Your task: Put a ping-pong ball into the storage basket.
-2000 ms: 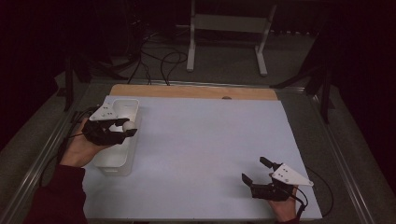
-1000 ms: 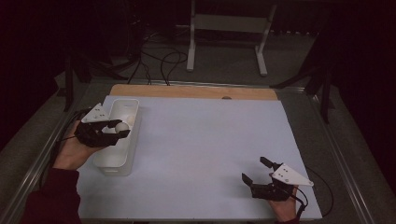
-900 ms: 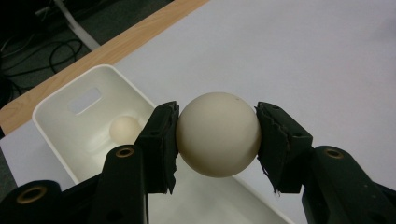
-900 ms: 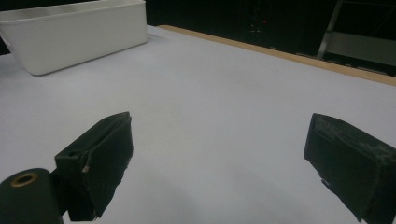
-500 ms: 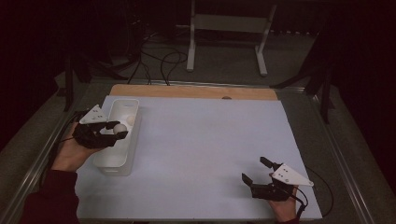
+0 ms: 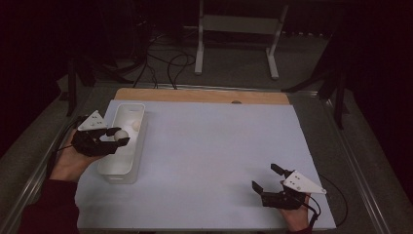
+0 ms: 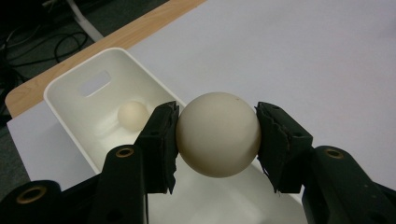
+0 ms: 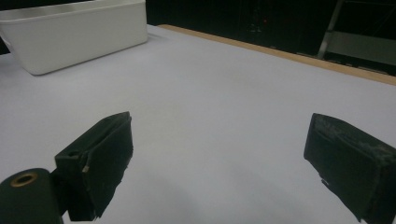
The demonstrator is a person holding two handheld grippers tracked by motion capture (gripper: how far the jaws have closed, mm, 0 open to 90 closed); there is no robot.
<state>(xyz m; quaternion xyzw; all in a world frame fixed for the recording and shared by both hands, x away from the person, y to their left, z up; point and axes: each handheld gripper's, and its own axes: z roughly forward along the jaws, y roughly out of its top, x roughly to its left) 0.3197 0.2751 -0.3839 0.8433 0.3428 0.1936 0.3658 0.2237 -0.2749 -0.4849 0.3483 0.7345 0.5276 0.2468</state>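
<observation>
A cream ball (image 7: 218, 134) sits pinched between both pads of my left gripper (image 6: 116, 136), which hangs over the white bin (image 6: 111, 168) at the table's left. In the high view the held ball (image 6: 120, 134) shows just above the bin's near half. A second, smaller-looking ball (image 7: 133, 115) lies inside the bin (image 7: 70, 88) toward its far end, under the handle slot. My right gripper (image 6: 267, 179) rests low at the front right of the white sheet, jaws wide apart with only bare sheet between its pads (image 8: 105, 158).
The white sheet (image 6: 219, 146) covers most of the table, with a wooden strip (image 6: 195, 95) along the far edge. Beyond the table stand a metal frame (image 6: 238, 29) and floor cables. The bin (image 8: 70, 37) is far off in the right gripper view.
My left hand with the ball has drifted slightly left and back along the bin over the two seconds. The right gripper has stayed put.
</observation>
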